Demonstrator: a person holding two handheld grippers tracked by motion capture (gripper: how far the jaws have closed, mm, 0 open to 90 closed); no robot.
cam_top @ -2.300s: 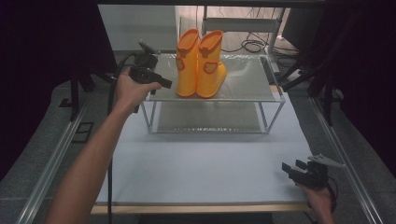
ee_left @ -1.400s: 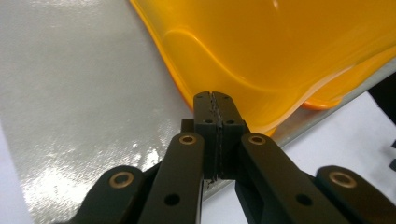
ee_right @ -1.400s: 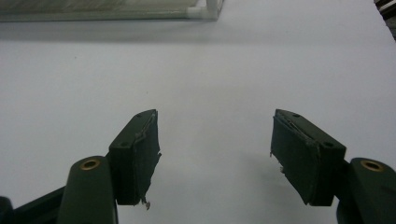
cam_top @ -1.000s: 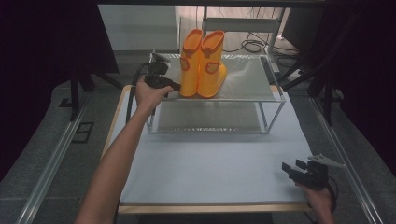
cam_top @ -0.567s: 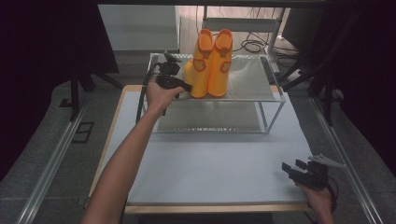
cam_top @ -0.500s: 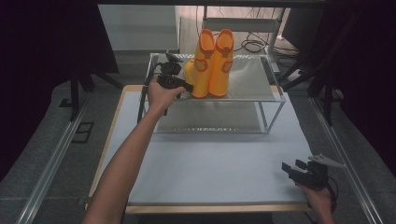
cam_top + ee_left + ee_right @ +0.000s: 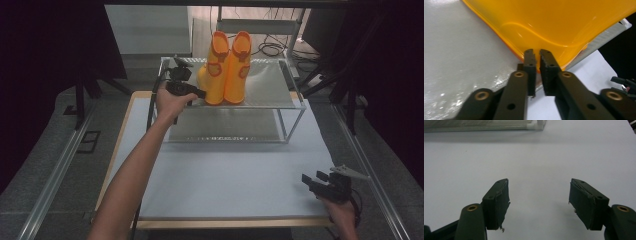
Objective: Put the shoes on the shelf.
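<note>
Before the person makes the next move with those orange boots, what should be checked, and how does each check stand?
1. Left tool clear of the orange boots: cannot tell. Its jaws have just been opening and a narrow gap shows, but the boot's lower edge sits right at their tips.
2. Boots upright: ok. They stand side by side on the top shelf.
3. Boots safely in from the shelf's front edge: cannot tell. They stand close to it.
4. Right tool free: ok. It is open with nothing between its jaws, over the white table.
5. Right tool out of the way: ok. It is at the table's near right corner.
</note>
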